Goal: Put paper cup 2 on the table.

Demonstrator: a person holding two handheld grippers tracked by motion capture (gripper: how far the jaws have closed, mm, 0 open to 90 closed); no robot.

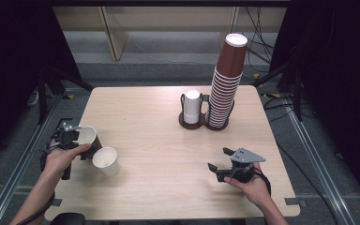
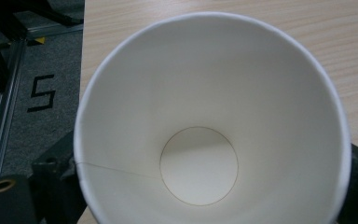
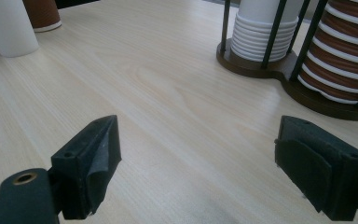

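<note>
Nearest the lens in the left gripper view is the white inside of a brown paper cup [image 2: 200, 140], its round base and a thin seam line plain to see, with a black jaw at each side of its wall. From the high view the left gripper [image 1: 70, 137] has this cup between its jaws at the table's near left edge; the jaws sit against the wall, yet whether the pads press on it cannot be told. Just beside it, towards the middle, a white paper cup [image 1: 106, 161] stands mouth up on the wooden table [image 1: 159, 140]. On the grey floor left of the table a black mark reads "5" [image 2: 42, 93]; no other writing, brand or label can be read on the cups. The right gripper [image 1: 222, 164] rests at the near right of the table in the person's hand, jaws wide apart with nothing between them. Further back a dark two-bay cup holder [image 1: 205, 123] carries a short stack of white cups [image 1: 192, 107] and a tall stack of brown cups [image 1: 226, 82]
</note>
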